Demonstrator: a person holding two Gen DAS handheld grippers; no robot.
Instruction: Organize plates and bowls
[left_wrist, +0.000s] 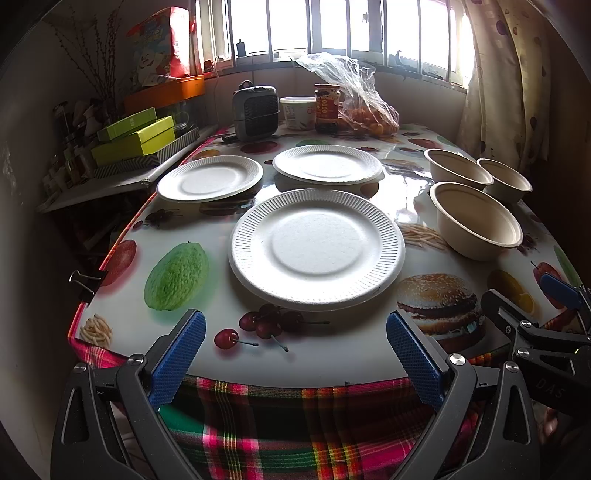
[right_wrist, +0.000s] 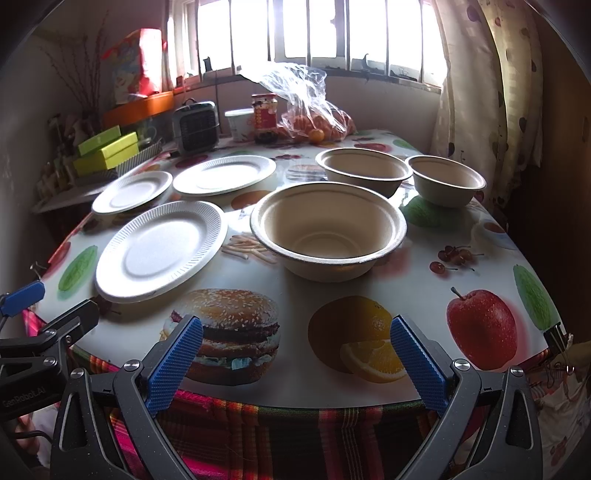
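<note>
Three white paper plates lie apart on the table: a near one (left_wrist: 317, 251) (right_wrist: 160, 249), a far left one (left_wrist: 209, 178) (right_wrist: 132, 192) and a far middle one (left_wrist: 328, 164) (right_wrist: 224, 174). Three beige bowls stand upright on the right: a near one (left_wrist: 476, 218) (right_wrist: 328, 229), a far one (left_wrist: 458, 168) (right_wrist: 364, 170) and a far right one (left_wrist: 506, 181) (right_wrist: 447, 179). My left gripper (left_wrist: 295, 350) is open and empty at the front edge, before the near plate. My right gripper (right_wrist: 295, 358) is open and empty, before the near bowl.
The table (left_wrist: 207, 365) has a fruit-print cover over a plaid cloth (left_wrist: 295, 424). At the back stand a small heater (left_wrist: 255, 112), a tub (left_wrist: 297, 112), a jar (left_wrist: 327, 107) and a bag of oranges (left_wrist: 369, 114). Green boxes (left_wrist: 133, 140) sit on a left shelf.
</note>
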